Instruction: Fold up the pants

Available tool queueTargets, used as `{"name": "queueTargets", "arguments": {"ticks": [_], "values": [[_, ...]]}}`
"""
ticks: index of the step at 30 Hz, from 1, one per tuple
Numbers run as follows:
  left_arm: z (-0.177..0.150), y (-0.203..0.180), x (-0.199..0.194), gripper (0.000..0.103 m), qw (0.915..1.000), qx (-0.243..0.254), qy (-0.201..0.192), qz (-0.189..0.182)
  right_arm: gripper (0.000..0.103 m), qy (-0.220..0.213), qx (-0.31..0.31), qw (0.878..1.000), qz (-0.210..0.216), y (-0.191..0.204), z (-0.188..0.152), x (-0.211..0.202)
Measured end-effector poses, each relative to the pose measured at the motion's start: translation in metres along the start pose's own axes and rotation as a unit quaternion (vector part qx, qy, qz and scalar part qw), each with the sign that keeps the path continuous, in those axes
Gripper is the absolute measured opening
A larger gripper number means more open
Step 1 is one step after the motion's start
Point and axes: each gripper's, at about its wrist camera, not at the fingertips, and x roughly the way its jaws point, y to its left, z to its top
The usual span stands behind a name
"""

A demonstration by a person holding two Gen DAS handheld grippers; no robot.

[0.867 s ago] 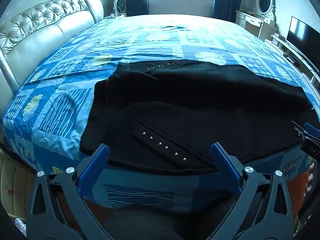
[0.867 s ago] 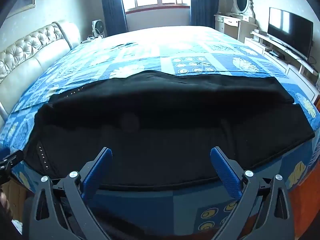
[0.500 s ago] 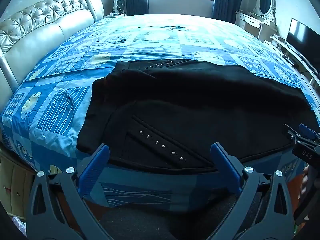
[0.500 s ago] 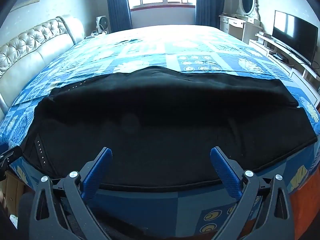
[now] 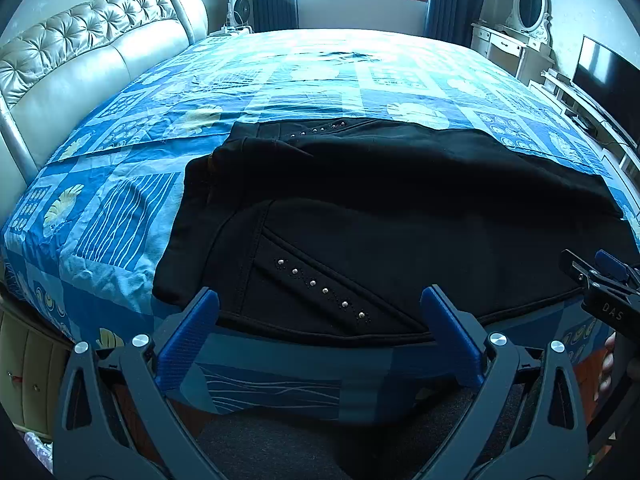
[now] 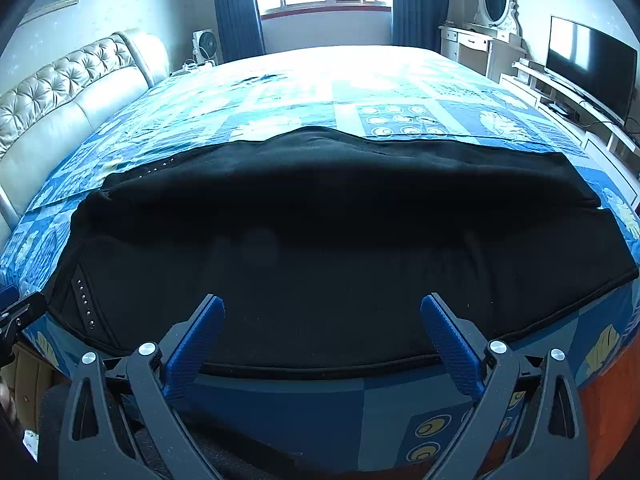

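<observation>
Black pants (image 5: 380, 220) lie flat across the near part of a bed, waist end to the left with a row of silver studs (image 5: 320, 288) by a pocket, legs running right. In the right wrist view the pants (image 6: 340, 248) fill the middle. My left gripper (image 5: 320, 300) hovers open just in front of the near waist hem, nothing between its blue fingers. My right gripper (image 6: 322, 308) stands open over the near hem of the leg, holding nothing. The right gripper's tip also shows at the left wrist view's right edge (image 5: 600, 276).
The bed carries a blue patterned quilt (image 5: 280, 80). A tufted cream headboard (image 5: 80, 52) runs along the left. A television (image 6: 592, 68) on a low white cabinet and a dressing table with oval mirror (image 6: 492, 36) stand at the right. Windows with blue curtains are behind.
Both grippers have drawn slightly higher and back, so the pants sit a little lower and farther in each view. The pants lie unmoved.
</observation>
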Motion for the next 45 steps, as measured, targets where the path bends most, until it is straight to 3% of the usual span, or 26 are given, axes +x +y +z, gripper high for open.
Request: {"name": "queueTargets", "arguments": {"ticks": [45], "values": [[-0.002, 0.005, 0.004, 0.101, 0.9999, -0.01, 0.005, 0.004, 0.098, 0.011, -0.008, 1.0, 0.004, 0.01, -0.005, 0.004]]}}
